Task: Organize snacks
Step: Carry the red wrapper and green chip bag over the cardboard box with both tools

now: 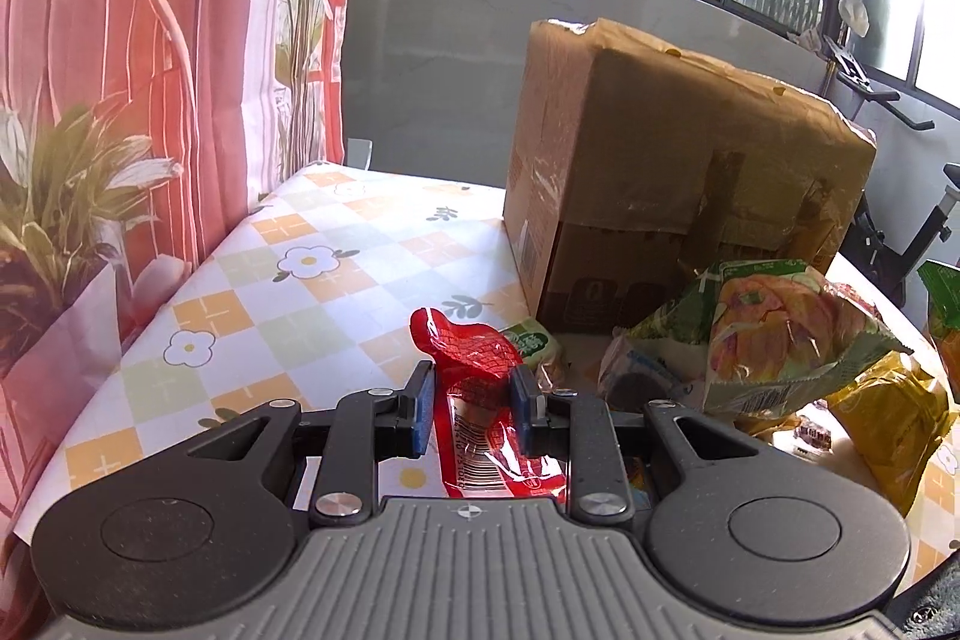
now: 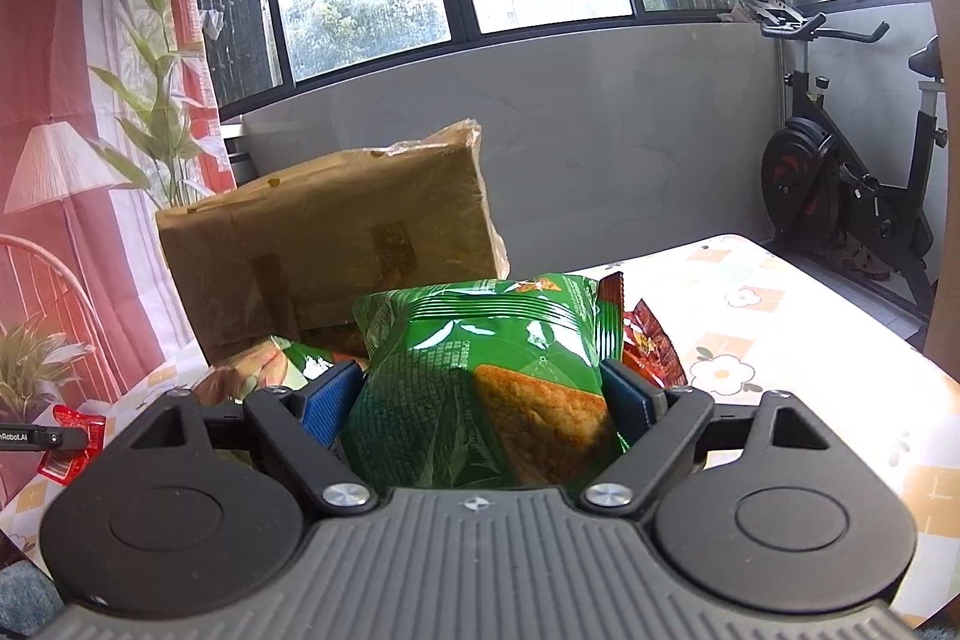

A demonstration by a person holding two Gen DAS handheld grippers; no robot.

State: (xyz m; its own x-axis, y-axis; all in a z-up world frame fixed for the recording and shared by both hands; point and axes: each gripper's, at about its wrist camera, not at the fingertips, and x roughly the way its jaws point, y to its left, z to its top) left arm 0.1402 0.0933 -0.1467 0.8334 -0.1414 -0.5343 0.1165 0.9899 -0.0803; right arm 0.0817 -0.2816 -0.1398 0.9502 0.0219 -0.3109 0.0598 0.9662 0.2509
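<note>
Left gripper (image 1: 470, 415) nearly shut, blue fingers (image 1: 423, 415) pinching a thin red snack wrapper (image 1: 480, 388) at mid-length, one crinkled end curling up ahead of the tips, the barcoded end trailing back toward the gripper body. Held clear of the bench (image 1: 288, 274), apparently. Right gripper (image 2: 480, 400) spread wide, fingers (image 2: 327, 400) pressed on either flank of a puffed green snack bag (image 2: 474, 376), its sealed top edge standing ahead of the tips.

Ahead of both pairs of fingers, a tall cardboard box (image 1: 660, 172) on the bench; between box and left fingers, to their right side, a loose heap of more snack bags (image 1: 774, 334).

Handling, by judgement: red wrapper light, limp and glossy, likely to slide or twist in a narrow pinch, so best held across the flat middle rather than the curled tip. Green bag light and air-filled, springy under squeeze, contents brittle; best held gently across the broad sides or by the crimped seam, never crushing the middle
</note>
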